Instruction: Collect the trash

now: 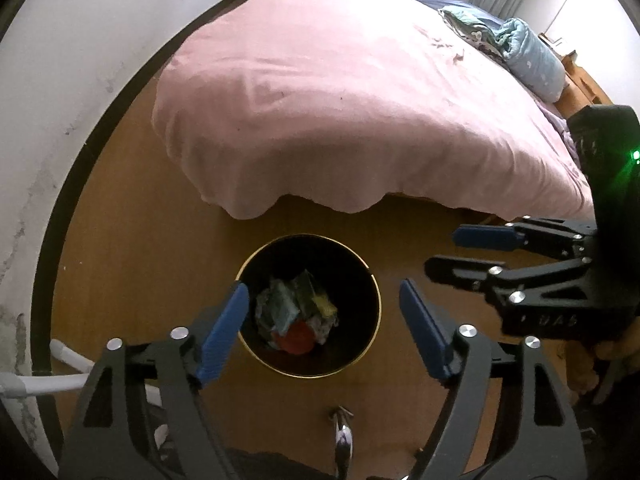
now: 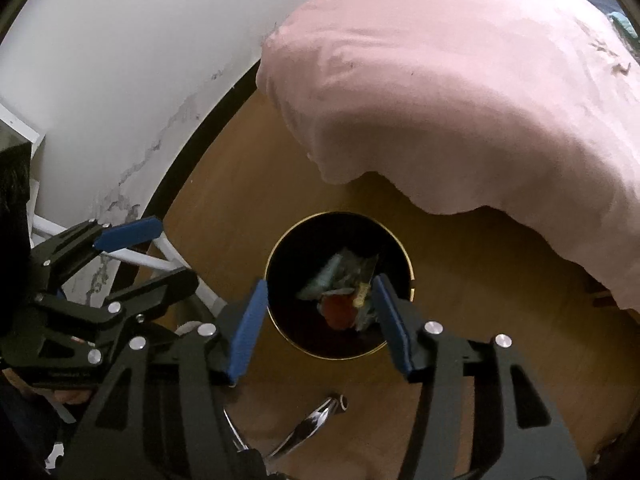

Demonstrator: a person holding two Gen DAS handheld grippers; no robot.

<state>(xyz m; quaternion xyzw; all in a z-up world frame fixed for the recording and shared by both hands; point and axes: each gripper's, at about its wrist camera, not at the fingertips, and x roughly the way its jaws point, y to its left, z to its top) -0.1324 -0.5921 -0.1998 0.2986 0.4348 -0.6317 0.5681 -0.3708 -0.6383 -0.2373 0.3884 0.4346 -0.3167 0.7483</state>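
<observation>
Left wrist view: both tongs, left (image 1: 322, 332) and right (image 1: 440, 254), hover wide open and empty above the black bin (image 1: 310, 372) on the floor; trash (image 1: 296, 312) lies inside.

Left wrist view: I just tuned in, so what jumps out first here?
A black bin stands on the wooden floor right below the open left gripper, with crumpled wrappers and something red inside. Behind it, a bed draped in a pink cover fills the upper frame. The right gripper reaches in from the right, open and empty.

Pink-covered bed (image 1: 340, 92) on wooden floor (image 1: 160, 220), white wall (image 1: 80, 40).
</observation>
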